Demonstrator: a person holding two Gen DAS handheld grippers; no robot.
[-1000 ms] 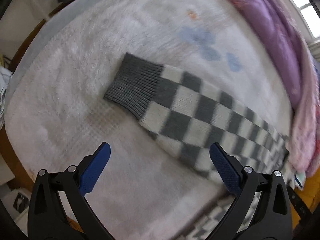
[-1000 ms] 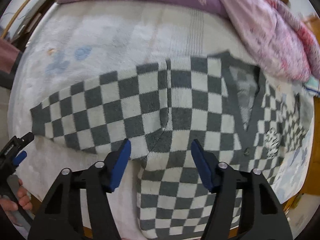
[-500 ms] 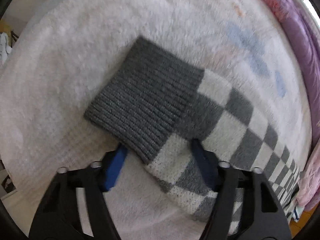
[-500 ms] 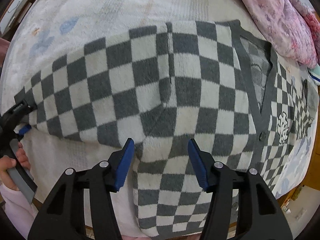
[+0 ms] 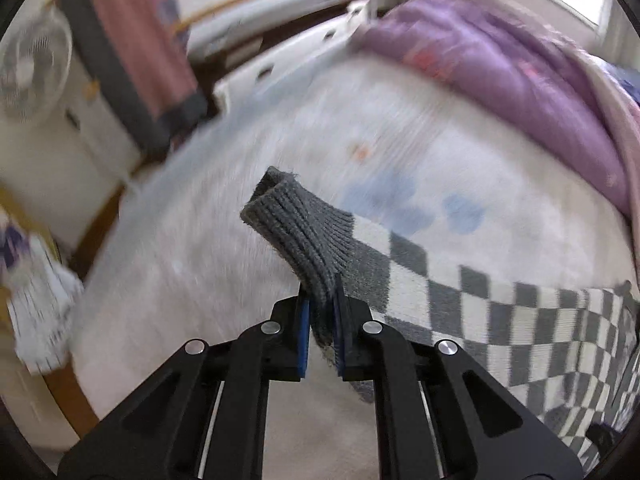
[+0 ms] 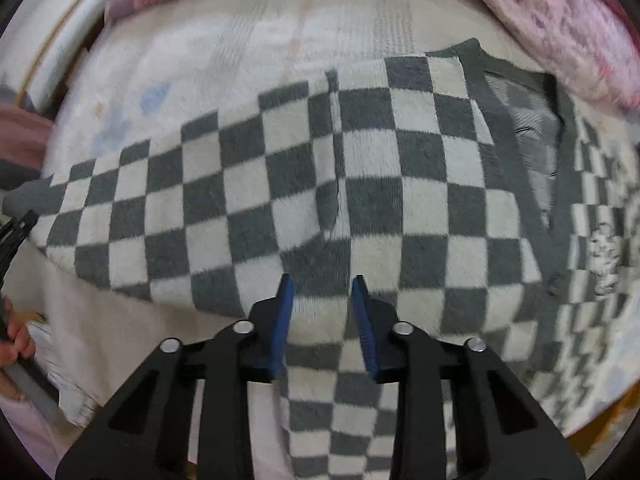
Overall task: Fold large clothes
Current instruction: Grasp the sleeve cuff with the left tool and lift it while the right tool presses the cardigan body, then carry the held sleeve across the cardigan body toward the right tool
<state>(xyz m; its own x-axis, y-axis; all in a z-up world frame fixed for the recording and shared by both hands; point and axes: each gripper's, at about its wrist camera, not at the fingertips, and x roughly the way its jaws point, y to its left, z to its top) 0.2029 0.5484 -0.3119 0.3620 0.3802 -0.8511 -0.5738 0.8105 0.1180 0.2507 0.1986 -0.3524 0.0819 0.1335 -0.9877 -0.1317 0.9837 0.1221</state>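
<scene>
A grey-and-white checked knit cardigan [image 6: 400,208] lies spread on a white fluffy bed cover [image 6: 248,40]. Its long sleeve [image 5: 460,296] ends in a grey ribbed cuff [image 5: 296,220]. My left gripper [image 5: 320,320] is shut on the cuff and holds it raised above the bed, the cuff end sticking up past the fingers. My right gripper [image 6: 322,304] is partly closed around a bulge of fabric at the armpit, where the sleeve meets the body; the jaws still stand apart. The left gripper's tip [image 6: 16,228] shows at the far left of the right wrist view.
A purple quilt [image 5: 520,80] and a pink blanket [image 6: 560,20] lie heaped along the far side of the bed. A white fan [image 5: 28,68] and a pink hanging cloth [image 5: 132,48] stand beyond the bed's left edge. A wooden bed rim [image 5: 72,396] runs at the lower left.
My left gripper closed on the sleeve cuff and lifted it off the bed. My right gripper came down onto the armpit area and narrowed its jaws around the fabric.
</scene>
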